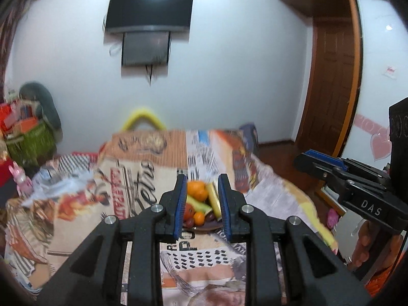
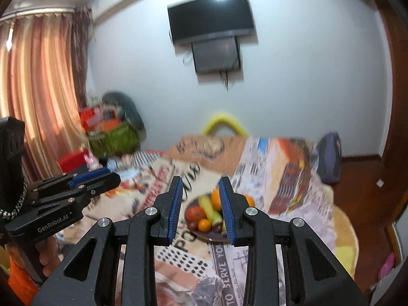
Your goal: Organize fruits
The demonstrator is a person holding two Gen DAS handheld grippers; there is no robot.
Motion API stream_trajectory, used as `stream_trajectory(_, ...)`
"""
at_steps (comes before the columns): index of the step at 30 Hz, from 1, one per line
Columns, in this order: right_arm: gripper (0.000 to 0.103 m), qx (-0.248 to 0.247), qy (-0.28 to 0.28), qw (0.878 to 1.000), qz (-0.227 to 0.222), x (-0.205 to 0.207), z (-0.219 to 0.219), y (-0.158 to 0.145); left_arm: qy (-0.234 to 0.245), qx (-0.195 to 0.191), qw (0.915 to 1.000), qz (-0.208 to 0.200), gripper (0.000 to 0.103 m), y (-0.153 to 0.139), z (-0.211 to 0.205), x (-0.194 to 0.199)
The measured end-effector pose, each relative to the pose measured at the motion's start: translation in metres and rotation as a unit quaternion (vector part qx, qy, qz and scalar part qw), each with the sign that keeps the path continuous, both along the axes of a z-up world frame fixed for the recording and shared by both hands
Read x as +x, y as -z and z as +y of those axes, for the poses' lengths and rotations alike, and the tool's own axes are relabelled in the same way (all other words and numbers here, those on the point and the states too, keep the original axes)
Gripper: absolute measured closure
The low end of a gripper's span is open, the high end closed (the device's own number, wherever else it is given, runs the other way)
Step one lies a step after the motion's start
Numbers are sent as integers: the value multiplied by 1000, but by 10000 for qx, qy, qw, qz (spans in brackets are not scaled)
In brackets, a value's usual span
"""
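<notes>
**Both grippers held empty above the fruit plate**

The left gripper (image 1: 201, 201) is seen raised over the bed, its blue pads (image 1: 180, 204) set a narrow gap apart with nothing clamped between them. The fruit merely shows through that gap from farther away; no contact is made. The right gripper (image 2: 201, 209) is held the same way: jaws parted only slightly, nothing gripped, nothing touched. Each gripper is also caught from the side in the other's view, at the frame edge, where its jaws appear nearly closed.

The fruits (image 2: 204, 214) are piled on a dark plate (image 2: 204, 237) resting on the newspaper-print bedspread (image 2: 280, 173), ahead of and below both grippers. Oranges, a red round fruit, a yellow-green piece and some dark small fruit can be made out.

Much is blurred. The far edge of the plate and part of the pile are hidden behind the right gripper's pads in the right wrist view, and behind the left gripper's pads in the left wrist view. Only a hand (image 1: 364, 244) and an orange sleeve are seen of the person, cut off at the frame edge. A wall-mounted television (image 2: 211, 23) is smeared by motion, and the clutter in the green basket (image 2: 114, 140) cannot be identified.
</notes>
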State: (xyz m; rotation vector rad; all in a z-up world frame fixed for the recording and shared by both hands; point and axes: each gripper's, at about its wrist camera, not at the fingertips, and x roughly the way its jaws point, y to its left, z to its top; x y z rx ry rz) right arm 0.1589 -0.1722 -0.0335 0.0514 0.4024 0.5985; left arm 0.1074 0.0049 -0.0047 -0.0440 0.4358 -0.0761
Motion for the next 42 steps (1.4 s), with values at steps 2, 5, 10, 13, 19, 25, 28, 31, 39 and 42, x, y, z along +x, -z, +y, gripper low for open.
stream_trajectory(2, 76, 115, 31, 9997, -201, -18, -6, -11, -16, 41, 9997, -222, 71, -12, -5, -19)
stream_trajectory(5, 69, 218, 85, 9987, -449, -43, -12, -21, -69, 65, 9985, -535, 51, -25, -9, -45)
stream_trajectory(10, 42, 330, 305, 9964, -725, -66, -16, -24, -154, 166, 9965, -802, 35, -35, -16, -72)
stream_trajectory(13, 27, 309, 422, 9955, -790, -67, -14, -21, -200, 191, 9959, -857, 30, -34, -17, -77)
stream_trajectory(19, 10, 219, 655, 9936, -898, -70, -14, -19, -280, 179, 9956, -878, 11, -28, -16, -83)
stream_trajectory(25, 0, 147, 892, 9904, -1048, -79, -16, -18, -339, 173, 9957, -843, 2, -24, -15, -80)
stream_trajectory(28, 0, 105, 907, 9901, -1068, -83, -17, -18, -342, 157, 9960, -816, 1, -21, -16, -81)
stream_trajectory(31, 0, 100, 891, 9904, -1048, -82, -17, -18, -348, 157, 9961, -799, 1, -20, -16, -81)
stream_trajectory(39, 0, 82, 867, 9906, -1058, -85, -19, -18, -365, 170, 9959, -814, 0, -20, -16, -82)
stream_trajectory(42, 0, 79, 863, 9907, -1046, -85, -19, -18, -362, 155, 9959, -812, 0, -20, -16, -81)
